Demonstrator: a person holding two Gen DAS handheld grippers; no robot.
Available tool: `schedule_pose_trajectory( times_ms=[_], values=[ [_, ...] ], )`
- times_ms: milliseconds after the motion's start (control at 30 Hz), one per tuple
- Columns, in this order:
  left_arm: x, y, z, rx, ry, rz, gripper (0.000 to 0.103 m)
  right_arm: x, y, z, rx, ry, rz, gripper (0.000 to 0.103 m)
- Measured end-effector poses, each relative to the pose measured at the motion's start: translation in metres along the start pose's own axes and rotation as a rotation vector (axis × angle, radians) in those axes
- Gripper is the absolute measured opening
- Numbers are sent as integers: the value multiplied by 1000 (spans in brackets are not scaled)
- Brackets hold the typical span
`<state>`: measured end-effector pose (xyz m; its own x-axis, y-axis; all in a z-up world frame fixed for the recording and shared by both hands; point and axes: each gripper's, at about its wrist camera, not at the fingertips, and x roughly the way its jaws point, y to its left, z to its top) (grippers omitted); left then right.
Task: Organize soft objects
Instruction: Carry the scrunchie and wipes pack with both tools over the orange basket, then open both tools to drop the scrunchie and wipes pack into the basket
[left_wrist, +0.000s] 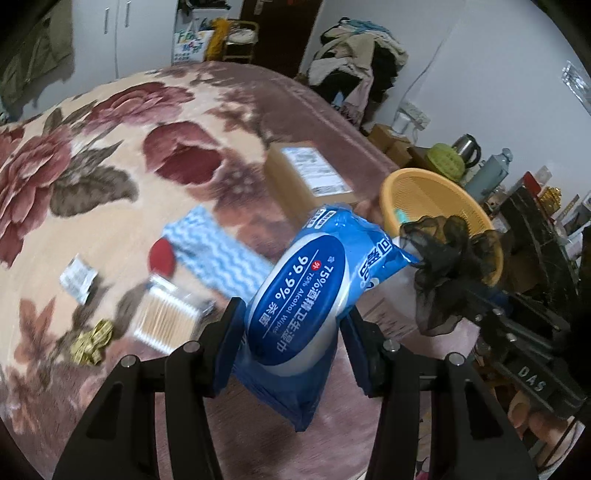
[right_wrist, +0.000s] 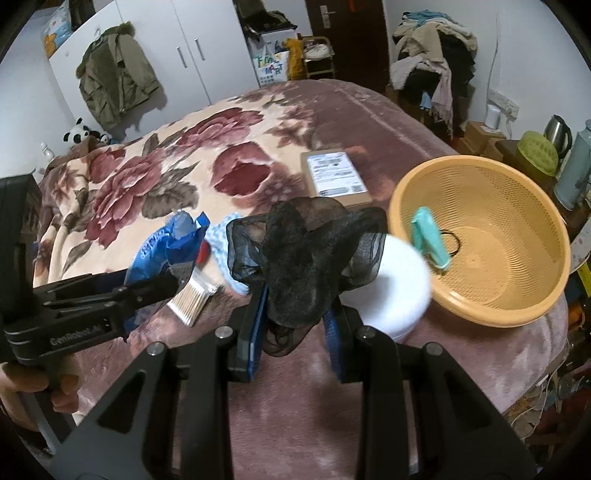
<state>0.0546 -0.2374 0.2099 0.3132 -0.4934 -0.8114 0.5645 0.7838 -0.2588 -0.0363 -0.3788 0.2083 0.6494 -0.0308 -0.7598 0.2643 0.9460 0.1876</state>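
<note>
Left gripper (left_wrist: 291, 332): black frame w/ triangular cut-outs, silver round screws at the joints, blue pads on inner side of fingers (left_wrist: 231, 347). Right gripper (right_wrist: 295, 321): same build, black arms, silver screws, blue pads. Seen from the side, one body has white "GenRobot.AI" lettering, the other "DAS". No sleeve visible at the hand (right_wrist: 40, 387).

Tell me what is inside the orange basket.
In the orange basket lie a teal clip and a thin black hair tie. The near rim hides part of the bottom.
</note>
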Motion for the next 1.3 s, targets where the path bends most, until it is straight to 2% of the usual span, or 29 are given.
schedule_pose_trajectory(
  times_ms=[500, 667, 933, 1000, 1067, 1100, 1167, 1233, 1300],
  values=[
    [45, -106, 56, 92, 26, -111, 53, -15, -99, 29, 124, -28, -106, 29],
    [74, -146, 72, 108, 55, -170, 53, -11, -134, 34, 160, -7, -146, 30],
    [136, -196, 88, 114, 134, -215, 55, 0, -189, 34, 249, 23, -196, 30],
    [146, -203, 90, 120, 144, -216, 60, 1, -198, 33, 262, 31, -198, 41],
    [149, -207, 91, 122, 137, -218, 68, 3, -204, 33, 262, 28, -198, 88],
    [150, -207, 92, 120, 132, -223, 76, 4, -206, 33, 260, 24, -210, 90],
    [151, -209, 93, 122, 134, -231, 78, 5, -210, 32, 260, 21, -199, 91],
    [149, -211, 93, 139, 127, -225, 94, 7, -213, 32, 267, 24, -205, 91],
    [145, -213, 93, 151, 107, -228, 99, 7, -215, 31, 273, 22, -208, 91]
  ],
)
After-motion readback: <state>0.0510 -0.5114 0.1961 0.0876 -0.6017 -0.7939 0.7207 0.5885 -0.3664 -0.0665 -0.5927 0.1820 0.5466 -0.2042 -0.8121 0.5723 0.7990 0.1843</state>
